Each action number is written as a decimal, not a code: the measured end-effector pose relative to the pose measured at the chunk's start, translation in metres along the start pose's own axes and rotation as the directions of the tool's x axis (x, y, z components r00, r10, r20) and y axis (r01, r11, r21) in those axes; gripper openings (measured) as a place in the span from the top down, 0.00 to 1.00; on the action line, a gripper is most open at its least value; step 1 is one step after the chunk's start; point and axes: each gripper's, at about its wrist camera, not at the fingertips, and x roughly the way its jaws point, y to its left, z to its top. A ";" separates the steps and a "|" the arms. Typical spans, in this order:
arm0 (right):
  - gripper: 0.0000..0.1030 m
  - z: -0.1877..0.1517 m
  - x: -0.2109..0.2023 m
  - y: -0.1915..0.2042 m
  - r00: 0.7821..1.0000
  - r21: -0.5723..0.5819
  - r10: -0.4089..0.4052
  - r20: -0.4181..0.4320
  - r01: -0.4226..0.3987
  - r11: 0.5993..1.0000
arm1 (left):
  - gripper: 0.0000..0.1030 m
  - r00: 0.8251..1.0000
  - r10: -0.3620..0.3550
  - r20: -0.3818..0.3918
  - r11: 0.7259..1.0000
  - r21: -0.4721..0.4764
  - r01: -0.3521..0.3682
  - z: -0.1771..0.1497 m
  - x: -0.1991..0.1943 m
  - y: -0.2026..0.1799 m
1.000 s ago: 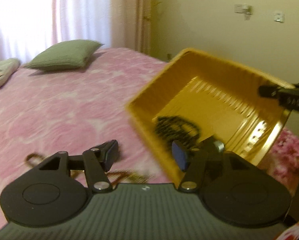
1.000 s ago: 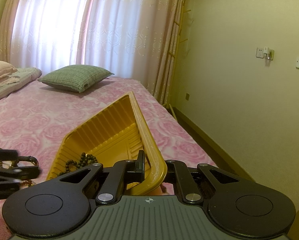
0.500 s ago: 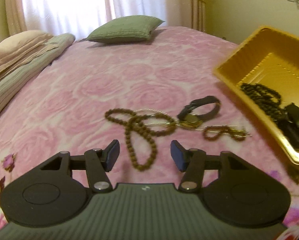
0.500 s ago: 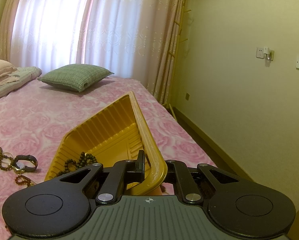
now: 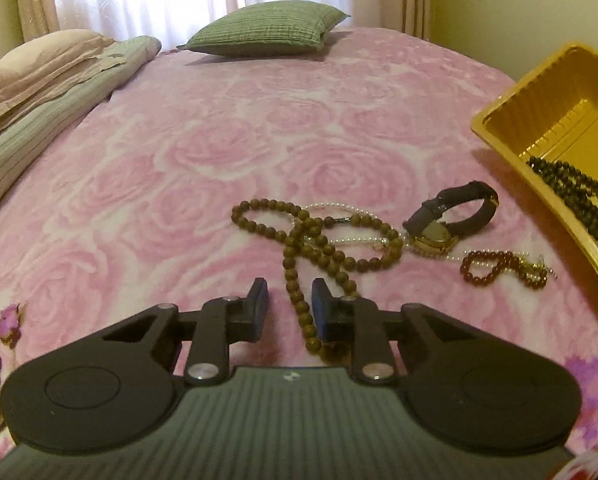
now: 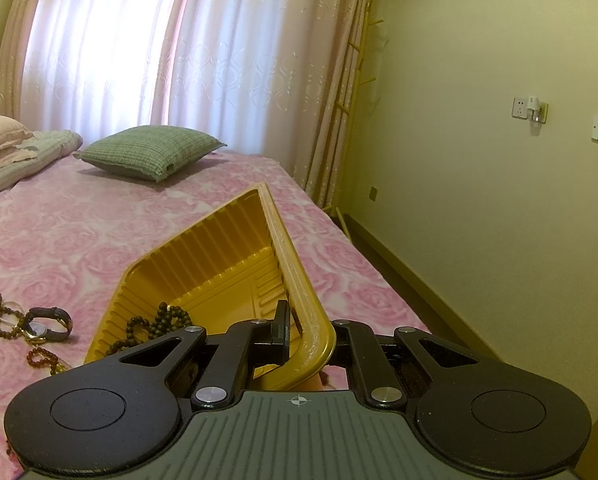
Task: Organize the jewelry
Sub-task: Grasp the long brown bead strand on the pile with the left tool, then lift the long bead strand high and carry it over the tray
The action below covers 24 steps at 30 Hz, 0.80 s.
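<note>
Left gripper (image 5: 289,304) low over pink rose bedspread (image 5: 227,136), fingers (image 5: 257,304) released, narrow gap, straddling the near tail of the brown bead strand (image 5: 299,252); bead contact not clear. Strand loops out toward 12 o'clock, tangled with a thin pearl chain (image 5: 339,216). Black-strap watch (image 5: 455,216) at 1 o'clock, gold face down on the spread, touching the pearl chain. Small dark red bead bracelet (image 5: 495,268) at 2 o'clock, just beside the watch. All on the bed, outside the tray.

Yellow tray (image 5: 495,136) at 2–3 o'clock at right frame edge, near rim close to the bracelet, apart from it. Dark bead string (image 5: 575,184) inside, against the near wall.

Right gripper (image 6: 303,332) clenched on the tray's (image 6: 287,256) near corner rim, one finger (image 6: 281,328) inside the wall, the other hidden behind the rim. Tray tilted, far corner raised toward 12 o'clock. Dark beads (image 6: 159,320) in the low corner at 10 o'clock.

Open bedspread from 9 to 12 o'clock of the left gripper, up to green pillow (image 5: 267,32) and folded bedding (image 5: 51,80) at 10 o'clock. Bed's edge right of the tray, wall (image 6: 479,160) beyond a floor strip.
</note>
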 end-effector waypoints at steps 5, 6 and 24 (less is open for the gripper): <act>0.91 0.000 0.001 -0.001 1.000 0.000 0.000 0.001 0.000 1.000 | 0.95 1.000 -0.009 0.009 1.000 0.009 0.009 0.005 -0.006 0.004; 0.91 0.001 0.001 -0.001 1.000 0.000 0.000 0.001 0.000 1.000 | 0.95 1.000 -0.008 0.020 1.000 0.010 0.008 0.006 -0.009 0.006; 0.91 0.002 -0.005 -0.002 1.000 0.004 0.010 0.010 -0.010 1.000 | 0.95 0.962 -0.049 0.268 0.998 0.039 0.040 0.102 -0.107 0.051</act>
